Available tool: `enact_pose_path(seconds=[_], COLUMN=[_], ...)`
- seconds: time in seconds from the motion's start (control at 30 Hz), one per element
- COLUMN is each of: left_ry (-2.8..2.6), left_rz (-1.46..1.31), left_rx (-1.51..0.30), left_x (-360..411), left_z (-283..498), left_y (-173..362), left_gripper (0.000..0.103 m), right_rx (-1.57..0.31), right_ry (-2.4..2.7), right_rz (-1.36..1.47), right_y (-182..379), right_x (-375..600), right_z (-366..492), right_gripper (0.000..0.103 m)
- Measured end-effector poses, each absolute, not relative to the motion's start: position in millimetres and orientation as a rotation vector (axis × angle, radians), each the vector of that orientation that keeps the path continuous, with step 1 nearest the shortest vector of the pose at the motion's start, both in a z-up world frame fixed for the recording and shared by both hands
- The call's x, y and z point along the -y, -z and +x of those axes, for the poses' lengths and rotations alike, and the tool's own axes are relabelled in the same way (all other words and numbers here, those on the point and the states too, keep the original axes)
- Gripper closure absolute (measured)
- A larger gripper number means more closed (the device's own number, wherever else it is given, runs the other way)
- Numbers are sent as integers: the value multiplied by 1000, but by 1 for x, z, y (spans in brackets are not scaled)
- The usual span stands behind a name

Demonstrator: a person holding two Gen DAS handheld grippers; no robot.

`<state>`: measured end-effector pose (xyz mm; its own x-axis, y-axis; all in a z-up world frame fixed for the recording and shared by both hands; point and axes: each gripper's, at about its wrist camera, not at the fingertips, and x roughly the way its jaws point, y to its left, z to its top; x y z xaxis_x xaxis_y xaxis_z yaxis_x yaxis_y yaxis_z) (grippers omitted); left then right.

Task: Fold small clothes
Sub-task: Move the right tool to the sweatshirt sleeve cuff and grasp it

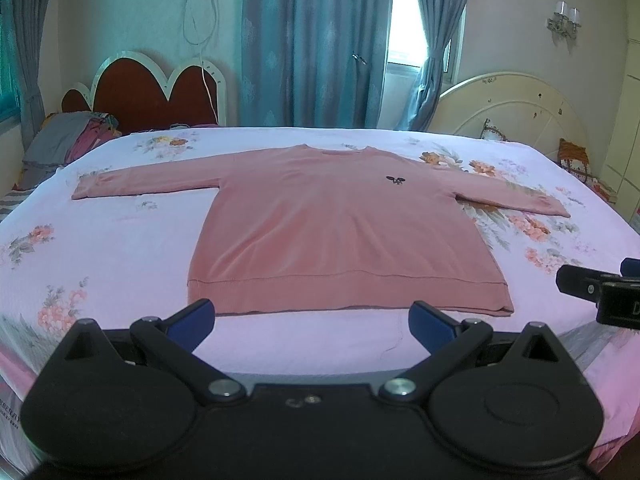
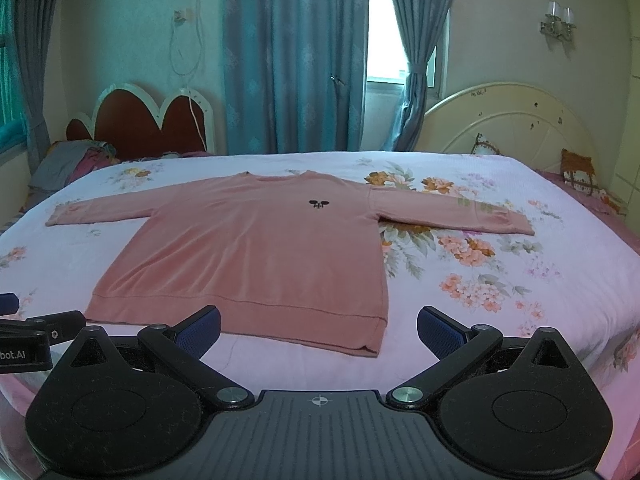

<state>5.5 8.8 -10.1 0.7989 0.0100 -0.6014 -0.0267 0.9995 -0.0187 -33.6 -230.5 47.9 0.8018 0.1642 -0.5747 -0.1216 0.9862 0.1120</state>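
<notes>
A floral bedsheet [image 1: 120, 248] covers the bed. Behind it stand a red scalloped headboard [image 1: 156, 92] and a cream arched headboard [image 1: 516, 108]. Blue-grey curtains [image 1: 312, 44] frame a bright window [image 1: 404, 12]. A wall lamp [image 1: 564, 20] hangs at right, and a heap of bedding [image 1: 68, 136] lies far left.

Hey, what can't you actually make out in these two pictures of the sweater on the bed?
- Logo on the sweater: too small to make out, both views.
- Right tongs: cut off by the left view's right edge.
- Pile by the red headboard: dim and distant, items unclear.
- Sweater's back: hidden against the bed.
</notes>
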Motion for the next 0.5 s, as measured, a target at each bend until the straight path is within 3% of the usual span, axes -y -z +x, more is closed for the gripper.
enact_pose_path(seconds=[0.5], left_ry=[-3], left_rz=[-8], left_rx=[-654], left_x=[-9], left_z=[54], left_y=[11], left_gripper=[0], right_rx=[-632], right_ry=[-107], right_rz=[87], right_y=[-39], right_x=[232], right_z=[12], right_gripper=[0])
